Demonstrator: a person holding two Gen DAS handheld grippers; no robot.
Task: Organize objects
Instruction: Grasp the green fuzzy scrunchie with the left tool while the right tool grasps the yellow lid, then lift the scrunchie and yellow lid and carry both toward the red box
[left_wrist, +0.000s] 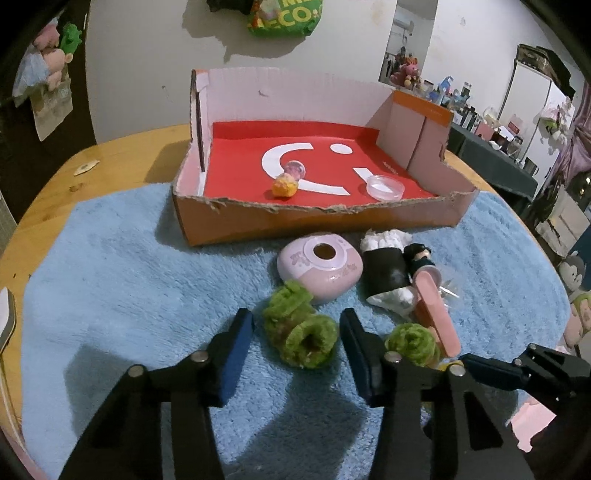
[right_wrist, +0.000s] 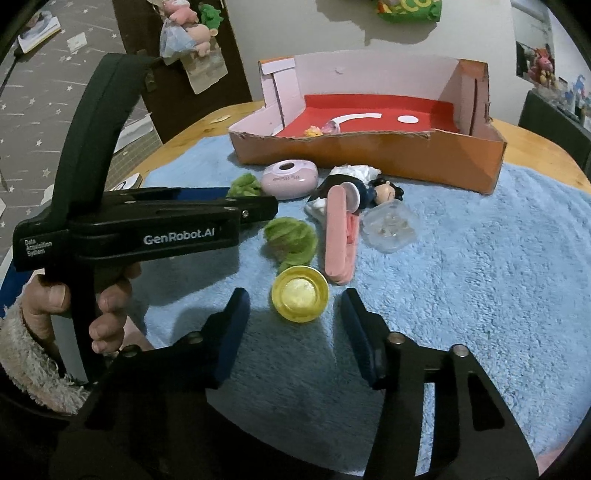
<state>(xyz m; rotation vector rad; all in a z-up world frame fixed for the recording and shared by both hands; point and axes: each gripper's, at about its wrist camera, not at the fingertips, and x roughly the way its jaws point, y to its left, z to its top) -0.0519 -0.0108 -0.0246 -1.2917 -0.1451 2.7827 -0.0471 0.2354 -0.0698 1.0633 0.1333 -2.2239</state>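
Note:
My left gripper (left_wrist: 297, 332) is open, its jaws on either side of a green fuzzy roll (left_wrist: 299, 334) on the blue mat. A second green fuzzy piece (left_wrist: 412, 345) lies just right of it. My right gripper (right_wrist: 293, 314) is open around a yellow round cup (right_wrist: 300, 300). Beyond lie a pink rounded case (left_wrist: 319, 267), a black-and-white doll (left_wrist: 391, 269), a pink clip (right_wrist: 338, 236) and a clear plastic capsule (right_wrist: 389, 227). The orange cardboard tray (left_wrist: 314, 225) with a red floor holds a small orange toy (left_wrist: 283, 186) and a clear lid (left_wrist: 384, 187).
The blue fluffy mat (left_wrist: 129, 277) covers a round wooden table (left_wrist: 122, 155). The left gripper's body (right_wrist: 147, 229) and the hand holding it fill the left of the right wrist view. Plush toys hang on the wall behind, and shelves stand at the far right.

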